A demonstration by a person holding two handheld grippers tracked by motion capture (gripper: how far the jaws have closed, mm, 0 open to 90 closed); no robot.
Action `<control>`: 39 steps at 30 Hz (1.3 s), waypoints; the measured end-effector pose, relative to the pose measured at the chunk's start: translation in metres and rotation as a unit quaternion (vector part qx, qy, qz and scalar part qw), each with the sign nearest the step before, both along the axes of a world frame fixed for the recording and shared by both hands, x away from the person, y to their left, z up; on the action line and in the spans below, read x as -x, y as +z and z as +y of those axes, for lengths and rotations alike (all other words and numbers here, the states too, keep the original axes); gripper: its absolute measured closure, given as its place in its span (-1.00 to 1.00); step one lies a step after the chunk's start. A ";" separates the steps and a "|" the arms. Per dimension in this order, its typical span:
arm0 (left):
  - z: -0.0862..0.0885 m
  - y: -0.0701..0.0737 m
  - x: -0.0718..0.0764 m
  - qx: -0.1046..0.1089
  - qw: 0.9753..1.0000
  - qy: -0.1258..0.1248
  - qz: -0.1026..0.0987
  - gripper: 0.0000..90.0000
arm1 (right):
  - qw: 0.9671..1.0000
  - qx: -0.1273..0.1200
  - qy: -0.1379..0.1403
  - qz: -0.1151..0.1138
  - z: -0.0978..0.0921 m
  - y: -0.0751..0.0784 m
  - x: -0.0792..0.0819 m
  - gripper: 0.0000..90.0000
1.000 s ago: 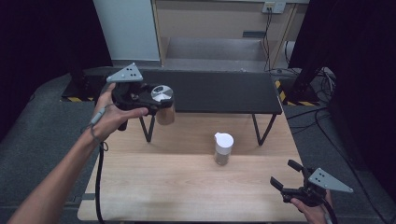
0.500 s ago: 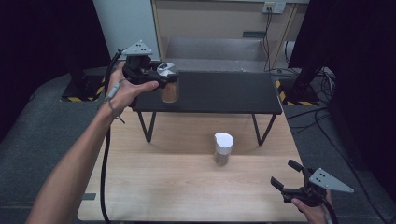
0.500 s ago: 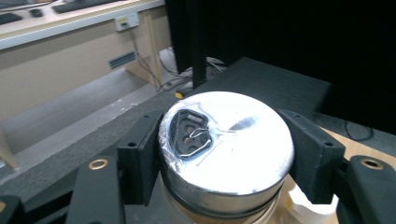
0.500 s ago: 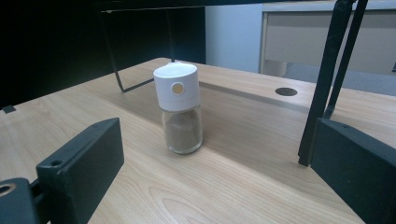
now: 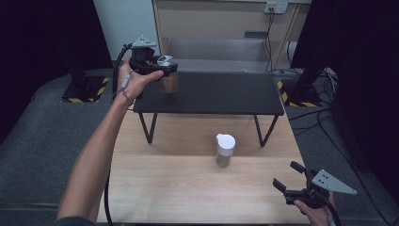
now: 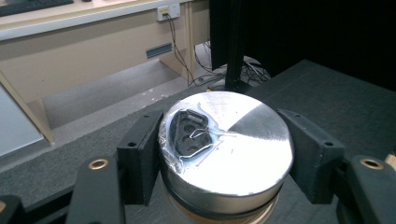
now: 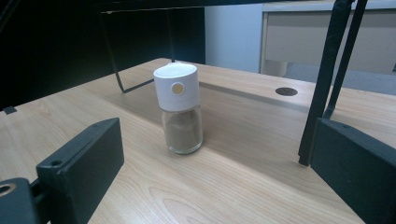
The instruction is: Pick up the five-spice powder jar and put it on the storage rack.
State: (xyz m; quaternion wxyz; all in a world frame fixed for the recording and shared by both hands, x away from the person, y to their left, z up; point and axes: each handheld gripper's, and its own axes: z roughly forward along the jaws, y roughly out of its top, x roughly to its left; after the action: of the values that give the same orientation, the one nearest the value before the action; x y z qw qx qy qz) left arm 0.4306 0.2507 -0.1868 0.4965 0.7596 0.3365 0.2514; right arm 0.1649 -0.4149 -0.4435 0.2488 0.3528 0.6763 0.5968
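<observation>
While the frame is held:
Left gripper (image 5: 162, 68): clamped on the silver-lidded jar (image 6: 227, 142), at the black shelf's (image 5: 221, 94) left end.
Right gripper (image 5: 294, 181): jaws apart, kept near the white-capped jar (image 7: 179, 114).

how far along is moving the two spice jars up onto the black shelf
About halfway. The left gripper is shut on the silver-lidded jar at the black shelf's left end; release isn't done. The white-capped jar stands untouched on the wooden table, the right gripper open nearby.
</observation>
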 end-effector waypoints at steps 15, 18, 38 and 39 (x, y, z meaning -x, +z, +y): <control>0.001 -0.027 -0.021 0.007 1.000 0.027 0.012 -0.26 | 1.000 -0.001 -0.003 0.001 0.000 0.000 0.002 -0.92; 0.002 -0.029 -0.023 0.013 0.999 0.027 0.017 -0.26 | 1.000 -0.001 -0.003 0.001 -0.001 -0.001 0.002 -0.92; 0.011 -0.016 0.001 0.055 0.998 0.026 -0.032 -0.90 | 1.000 0.000 -0.004 0.001 0.000 0.000 0.003 -0.92; 0.012 -0.014 0.005 0.057 0.997 0.020 -0.038 -0.90 | 1.000 0.000 -0.004 0.001 0.000 0.000 0.003 -0.92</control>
State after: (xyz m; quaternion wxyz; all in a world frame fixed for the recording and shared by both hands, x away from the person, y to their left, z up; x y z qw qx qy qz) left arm 0.4260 0.2622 -0.2006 0.5463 0.7128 0.3468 0.2704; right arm 0.1622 -0.4148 -0.4437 0.2504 0.3565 0.6753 0.5952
